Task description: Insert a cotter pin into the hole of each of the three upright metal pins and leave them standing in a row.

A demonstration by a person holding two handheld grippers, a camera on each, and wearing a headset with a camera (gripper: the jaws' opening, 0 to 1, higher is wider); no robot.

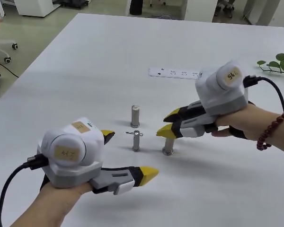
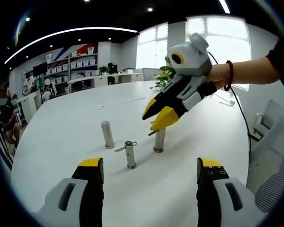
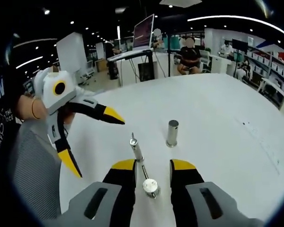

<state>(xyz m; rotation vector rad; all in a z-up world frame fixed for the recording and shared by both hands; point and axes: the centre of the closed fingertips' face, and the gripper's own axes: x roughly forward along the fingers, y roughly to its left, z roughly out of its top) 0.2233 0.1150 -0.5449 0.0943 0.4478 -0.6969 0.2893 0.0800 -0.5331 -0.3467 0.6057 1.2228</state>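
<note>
left gripper (image 1: 130, 153) released, jaws wide, near side; right gripper (image 1: 168, 124) over right pin (image 1: 168, 150), jaws narrow, grasp unclear.

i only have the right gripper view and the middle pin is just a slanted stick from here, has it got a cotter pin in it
observer: Yes. In the head view a cotter pin crosses the middle pin near its top.
operator: and the one under my jaws
observer: The left gripper view shows the right gripper with its yellow tips just above the near pin. A small grey bit sticks out at that pin's top, too small to name.
operator: do the three stand in a line
observer: Not in the head view. The far pin and the middle pin line up, but the near pin stands off to one side.
</note>
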